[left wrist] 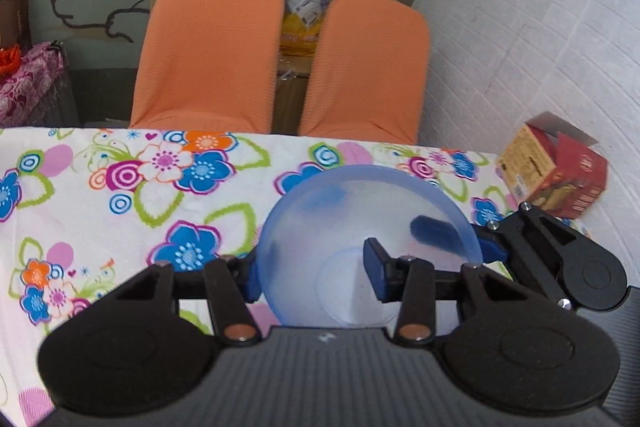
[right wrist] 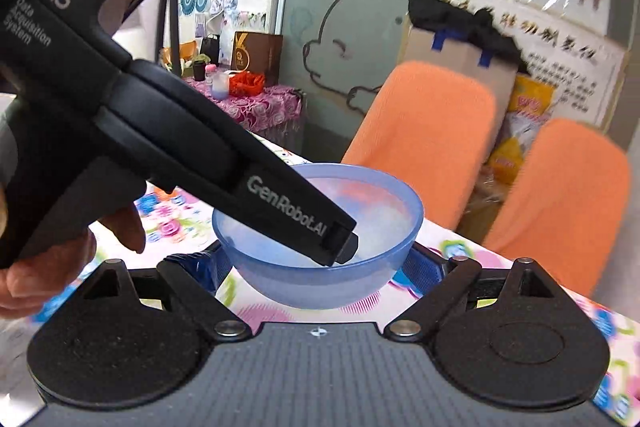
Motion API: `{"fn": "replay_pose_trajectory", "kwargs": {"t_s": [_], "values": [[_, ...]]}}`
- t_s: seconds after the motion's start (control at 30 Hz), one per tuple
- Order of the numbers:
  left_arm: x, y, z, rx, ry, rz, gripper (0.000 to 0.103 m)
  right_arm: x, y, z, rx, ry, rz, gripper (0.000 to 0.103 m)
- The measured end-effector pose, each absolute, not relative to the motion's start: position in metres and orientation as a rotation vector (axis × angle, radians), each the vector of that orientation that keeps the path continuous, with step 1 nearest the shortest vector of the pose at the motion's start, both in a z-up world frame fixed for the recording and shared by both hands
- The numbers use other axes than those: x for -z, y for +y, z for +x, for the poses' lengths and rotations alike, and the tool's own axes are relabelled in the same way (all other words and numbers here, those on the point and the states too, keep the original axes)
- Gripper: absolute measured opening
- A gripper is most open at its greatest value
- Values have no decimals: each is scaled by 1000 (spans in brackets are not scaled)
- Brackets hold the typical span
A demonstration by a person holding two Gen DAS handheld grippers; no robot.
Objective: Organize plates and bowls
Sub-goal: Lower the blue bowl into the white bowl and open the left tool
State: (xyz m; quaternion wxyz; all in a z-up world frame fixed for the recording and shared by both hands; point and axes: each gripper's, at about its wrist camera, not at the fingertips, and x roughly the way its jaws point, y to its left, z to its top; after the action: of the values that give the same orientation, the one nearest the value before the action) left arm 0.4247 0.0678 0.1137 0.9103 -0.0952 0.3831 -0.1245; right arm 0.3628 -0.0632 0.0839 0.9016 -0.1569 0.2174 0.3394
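Bowl [left wrist: 360,227]: see-through blue plastic, sitting at the far right part of the desk [left wrist: 120,187] on the flowery cloth, right between both grippers. Can't really tell if it's resting on the cloth or hanging a bit above it.

Left gripper [left wrist: 314,275]: jaws are standing apart, straddling the bowl's left wall. One finger is sitting outside against the wall and the other is poking down inside the bowl. Not squeezing anything yet as far as I'm seeing.

Right gripper [right wrist: 314,263]: reaching around the whole bowl low down, one blue pad on each side. Both pads are looking pressed against the wall, so I'm reading it as clamped on the bowl.

Hand [right wrist: 60,247]: wrapping the left gripper's handle, which is slanting down into the bowl from the upper left.

Box [left wrist: 556,179]: red and yellow carton sitting near the desk's far right corner, just past the bowl.

Plates: not seeing any in either view.

What's worrying me: two grippers are working one light, slick bowl. If the left one is closing or pulling while the right is holding, the round wall could be squirting out of the pads or tipping over.

Also worrying: the grippers are crowding each other, so they could bump, or the bowl could swing into the box.
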Motion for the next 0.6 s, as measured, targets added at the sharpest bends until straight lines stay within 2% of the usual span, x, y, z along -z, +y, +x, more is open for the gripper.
{"fn": "replay_pose_trajectory", "kwargs": {"t_s": [0.13, 0.27, 0.6], "values": [[-120, 22, 364, 314, 776, -144, 46, -98, -105, 305, -660, 467, -326, 78], [-104, -24, 313, 394, 800, -107, 49, -90, -146, 255, -600, 523, -292, 80], [-52, -72, 277, 451, 881, -57, 51, -39, -185, 216, -521, 592, -175, 80]]}}
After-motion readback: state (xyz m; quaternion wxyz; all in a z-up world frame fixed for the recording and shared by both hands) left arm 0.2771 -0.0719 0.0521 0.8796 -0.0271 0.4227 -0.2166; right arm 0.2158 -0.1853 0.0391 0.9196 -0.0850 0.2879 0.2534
